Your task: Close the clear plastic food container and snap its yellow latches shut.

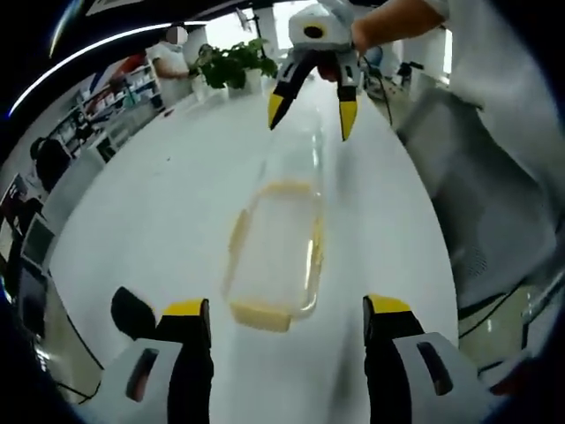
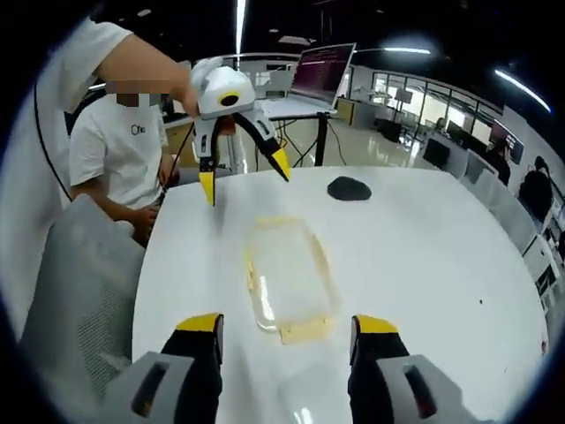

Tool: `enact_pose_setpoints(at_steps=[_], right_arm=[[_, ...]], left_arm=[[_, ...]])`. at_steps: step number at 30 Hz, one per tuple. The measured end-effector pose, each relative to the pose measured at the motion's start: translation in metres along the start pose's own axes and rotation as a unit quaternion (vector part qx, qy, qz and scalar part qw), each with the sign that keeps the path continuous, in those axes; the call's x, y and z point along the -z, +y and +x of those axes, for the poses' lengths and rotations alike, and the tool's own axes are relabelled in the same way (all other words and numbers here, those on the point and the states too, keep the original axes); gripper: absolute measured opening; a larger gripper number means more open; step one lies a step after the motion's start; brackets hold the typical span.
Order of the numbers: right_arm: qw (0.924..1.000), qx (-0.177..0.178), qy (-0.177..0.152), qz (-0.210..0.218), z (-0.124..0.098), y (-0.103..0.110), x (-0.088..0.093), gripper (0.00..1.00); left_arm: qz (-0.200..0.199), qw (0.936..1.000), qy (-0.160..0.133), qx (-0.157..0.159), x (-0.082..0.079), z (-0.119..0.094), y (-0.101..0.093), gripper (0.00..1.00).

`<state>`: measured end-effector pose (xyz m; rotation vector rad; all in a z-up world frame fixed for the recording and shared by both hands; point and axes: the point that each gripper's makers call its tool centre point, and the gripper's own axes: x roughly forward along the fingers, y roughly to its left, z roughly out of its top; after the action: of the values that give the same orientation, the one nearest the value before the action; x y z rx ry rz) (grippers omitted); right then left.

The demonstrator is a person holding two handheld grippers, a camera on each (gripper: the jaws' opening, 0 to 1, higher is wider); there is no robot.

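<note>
Container [image 1: 275,252] lid down mid-table [image 1: 159,221], both claws [image 1: 287,325] [image 2: 284,334] open, apart at ends

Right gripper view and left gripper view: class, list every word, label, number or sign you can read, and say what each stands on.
"Che": small dark letters on the chest of the seated person's white T-shirt; blurred, so the reading is uncertain.
Laptop screen: lit with lines of text, too small to read.
Clear plastic food container: no readable marking.
</note>
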<state>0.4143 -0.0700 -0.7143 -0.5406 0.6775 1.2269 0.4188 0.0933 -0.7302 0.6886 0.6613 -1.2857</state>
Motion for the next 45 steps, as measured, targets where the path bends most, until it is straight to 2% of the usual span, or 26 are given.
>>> enact_pose_setpoints(at_steps=[9,12,17,27,30,41,45], right_arm=[[0.9988,0.007,0.046,-0.017,0.014,-0.014,0.014,0.56],[0.9981,0.002,0.059,-0.017,0.021,-0.016,0.019,0.54],[0.9961,-0.005,0.077,-0.042,0.029,-0.017,0.022,0.52],[0.9936,-0.023,0.096,-0.056,0.045,-0.016,0.025,0.49],[0.9924,-0.027,0.102,-0.063,0.049,-0.016,0.027,0.48],[0.9897,-0.033,0.118,-0.074,0.059,-0.018,0.036,0.41],[0.9881,-0.031,0.128,-0.078,0.063,-0.021,0.039,0.40]], left_arm=[[0.010,0.9998,0.012,0.014,0.008,0.009,0.006,0.69],[0.010,0.9996,0.018,0.019,0.013,0.012,0.008,0.67],[0.013,0.9989,0.030,0.032,0.021,0.019,0.009,0.61],[0.018,0.9981,0.043,0.040,0.027,0.030,0.013,0.57],[0.010,0.9979,0.044,0.046,0.028,0.033,0.013,0.53],[0.041,0.9952,0.068,0.057,0.044,0.042,0.020,0.51],[0.045,0.9948,0.065,0.063,0.042,0.045,0.021,0.51]])
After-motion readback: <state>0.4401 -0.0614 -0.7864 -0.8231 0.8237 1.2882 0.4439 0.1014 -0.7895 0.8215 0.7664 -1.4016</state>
